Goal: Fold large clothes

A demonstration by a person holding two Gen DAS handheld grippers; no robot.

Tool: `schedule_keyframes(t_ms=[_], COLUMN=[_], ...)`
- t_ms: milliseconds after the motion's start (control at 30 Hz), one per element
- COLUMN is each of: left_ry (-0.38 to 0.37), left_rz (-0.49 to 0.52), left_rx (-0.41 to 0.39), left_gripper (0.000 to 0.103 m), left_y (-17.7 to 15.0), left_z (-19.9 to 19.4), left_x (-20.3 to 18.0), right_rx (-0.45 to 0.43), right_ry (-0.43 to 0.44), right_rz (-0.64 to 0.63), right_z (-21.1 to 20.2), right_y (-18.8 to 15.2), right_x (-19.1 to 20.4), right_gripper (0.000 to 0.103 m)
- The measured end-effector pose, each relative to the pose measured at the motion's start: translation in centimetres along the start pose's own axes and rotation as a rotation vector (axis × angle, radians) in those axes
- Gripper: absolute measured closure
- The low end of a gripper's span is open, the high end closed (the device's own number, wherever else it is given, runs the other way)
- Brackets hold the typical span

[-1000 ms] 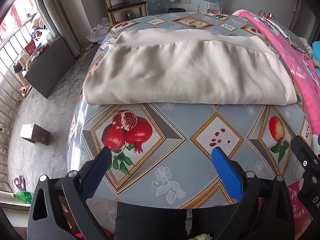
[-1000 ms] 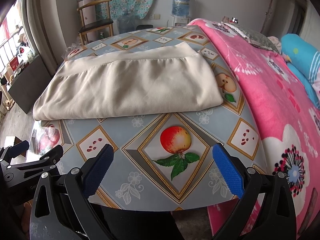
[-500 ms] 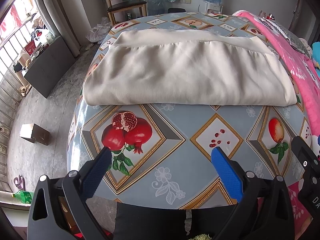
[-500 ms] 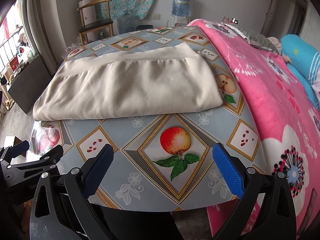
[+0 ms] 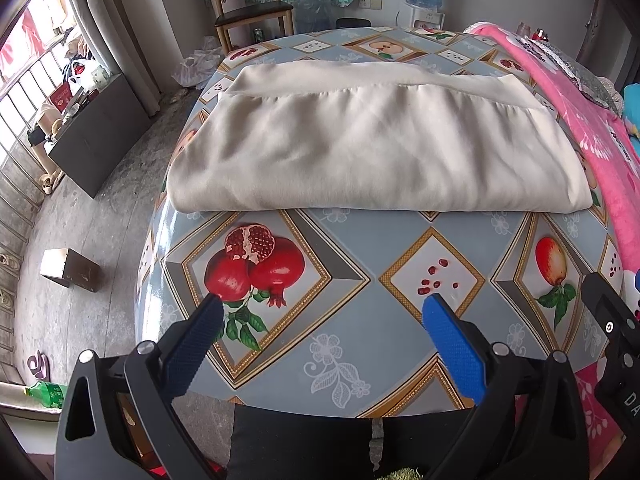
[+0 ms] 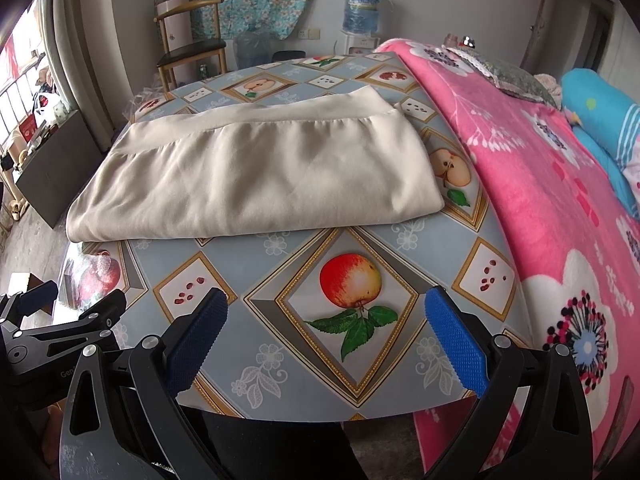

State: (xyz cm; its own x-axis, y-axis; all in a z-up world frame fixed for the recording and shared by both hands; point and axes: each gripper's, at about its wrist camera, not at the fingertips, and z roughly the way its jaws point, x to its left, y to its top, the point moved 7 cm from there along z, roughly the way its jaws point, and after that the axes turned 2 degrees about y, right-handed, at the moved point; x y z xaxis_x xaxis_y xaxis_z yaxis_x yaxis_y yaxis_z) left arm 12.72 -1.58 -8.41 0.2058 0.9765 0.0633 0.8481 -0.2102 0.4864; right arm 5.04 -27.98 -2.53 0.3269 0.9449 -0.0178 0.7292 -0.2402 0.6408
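Nothing has moved since 1 second ago: the left gripper (image 5: 320, 312) and right gripper (image 6: 326, 306) hover wide and empty. The cream garment (image 5: 372, 152) lies folded at 12 o'clock on the surface (image 5: 360, 300); perhaps 1 fold remains.

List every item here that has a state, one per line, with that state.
cream garment: folded into a flat rectangle, lying on the table, not gripped.
left gripper: open, empty, held short of the garment.
right gripper: open, empty, held short of the garment.
tablecloth: spread flat over the table.
pink blanket: spread over the bed beside the table.
wooden chair: upright, seat empty.
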Motion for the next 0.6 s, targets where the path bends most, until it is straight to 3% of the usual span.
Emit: schedule_keyframes(t_ms=[600], left_ry=[0.000], left_rz=[-0.002], left_rx=[-0.005], left_gripper=[0.005], left_y=[0.18], left_z=[-0.36], left_x=[-0.08], right_rx=[0.000], right_ry=[-0.001], right_rz=[0.004], right_z=[-0.03], right_y=[-0.01], right_x=[-0.14], right_gripper=[0.007])
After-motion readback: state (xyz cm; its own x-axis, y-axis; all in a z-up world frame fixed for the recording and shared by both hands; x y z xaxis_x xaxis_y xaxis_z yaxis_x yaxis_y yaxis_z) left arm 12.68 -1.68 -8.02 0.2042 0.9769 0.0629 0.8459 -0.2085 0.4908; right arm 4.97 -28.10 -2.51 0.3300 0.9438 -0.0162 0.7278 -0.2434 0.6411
